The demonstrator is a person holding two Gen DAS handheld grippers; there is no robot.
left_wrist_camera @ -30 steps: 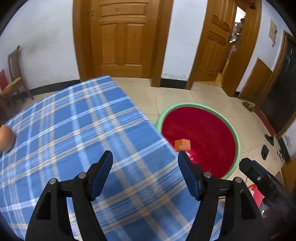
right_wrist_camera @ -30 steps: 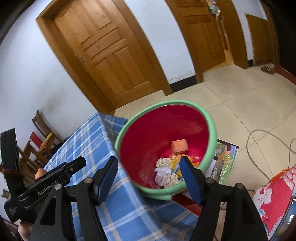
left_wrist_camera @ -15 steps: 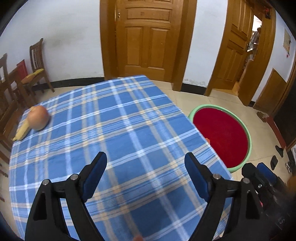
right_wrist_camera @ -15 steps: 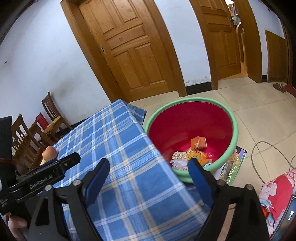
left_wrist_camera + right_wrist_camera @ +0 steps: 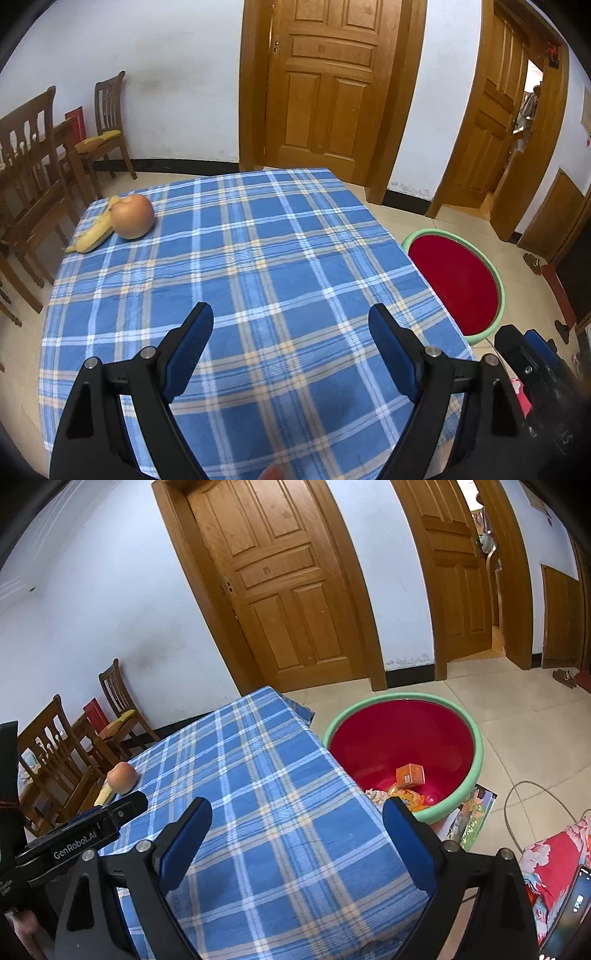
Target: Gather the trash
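Trash on the counter amounts to a banana peel at the far left corner of the blue plaid cloth, touching an apple just to its right. Nearer, the left gripper hangs over the near middle of the cloth with its blue-padded jaws spread wide and nothing between them. To the right, the right gripper is likewise spread apart and empty, over the counter's near right edge. Farther right, on the tiled floor beside the counter, sits a red basin with a green rim, holding an orange box, crumpled white paper and orange wrappers at its bottom. Wooden chairs stand at the far left wall.
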